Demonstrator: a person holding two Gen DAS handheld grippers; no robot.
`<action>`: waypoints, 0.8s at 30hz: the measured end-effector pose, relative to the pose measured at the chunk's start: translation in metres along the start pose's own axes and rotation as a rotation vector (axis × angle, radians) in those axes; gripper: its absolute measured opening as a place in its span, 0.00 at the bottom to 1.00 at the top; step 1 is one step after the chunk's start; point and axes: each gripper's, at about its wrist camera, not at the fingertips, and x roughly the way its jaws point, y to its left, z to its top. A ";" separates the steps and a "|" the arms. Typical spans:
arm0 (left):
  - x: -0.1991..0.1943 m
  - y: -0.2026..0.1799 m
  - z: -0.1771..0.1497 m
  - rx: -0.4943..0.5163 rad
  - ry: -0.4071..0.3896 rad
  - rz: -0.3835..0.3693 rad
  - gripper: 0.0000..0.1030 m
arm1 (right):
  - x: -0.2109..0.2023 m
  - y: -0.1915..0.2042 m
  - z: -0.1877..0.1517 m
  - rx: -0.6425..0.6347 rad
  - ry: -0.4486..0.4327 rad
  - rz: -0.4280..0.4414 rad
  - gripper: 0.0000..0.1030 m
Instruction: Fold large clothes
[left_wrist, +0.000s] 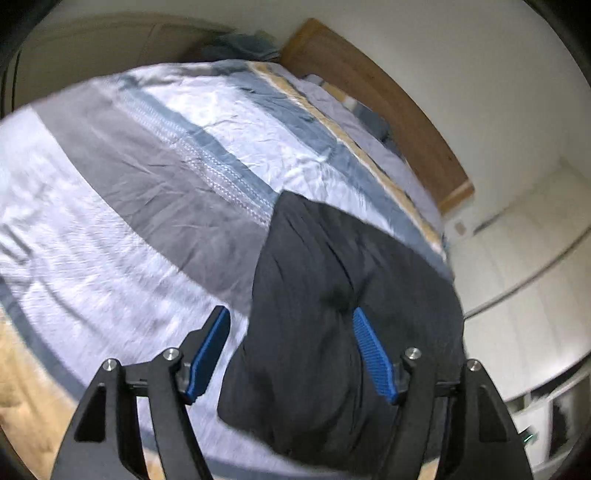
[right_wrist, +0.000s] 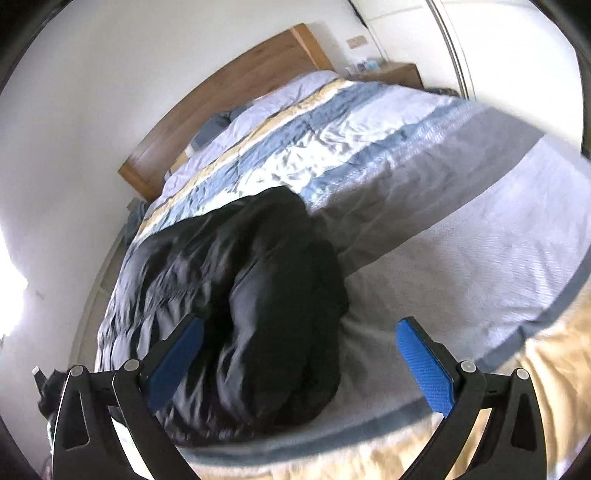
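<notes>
Left wrist view shows my left gripper (left_wrist: 291, 354) spread wide, nothing pinched — the black garment (left_wrist: 332, 314) lies below it, doubled into a bundle near the bed's corner. My right gripper (right_wrist: 299, 363) gapes just as wide, empty too. I'd judge the folding mostly done; the bundle looks lumpy and may want squaring. Around it: striped duvet (left_wrist: 147, 166), wooden headboard (right_wrist: 229, 99), bedside table (right_wrist: 399, 72) — nothing blocks me.

No readable text, label, brand, number or sign in either wrist view; both views are motion-blurred, surfaces show only plain colours and woven patterns.
</notes>
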 end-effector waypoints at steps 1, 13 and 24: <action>-0.010 -0.008 -0.010 0.035 -0.002 0.027 0.66 | -0.007 0.007 -0.005 -0.020 -0.005 -0.003 1.00; -0.072 -0.059 -0.095 0.236 -0.031 0.117 0.66 | -0.046 0.074 -0.075 -0.177 0.003 -0.005 1.00; -0.037 -0.114 -0.133 0.409 -0.104 0.180 0.66 | -0.014 0.153 -0.118 -0.392 -0.008 -0.018 1.00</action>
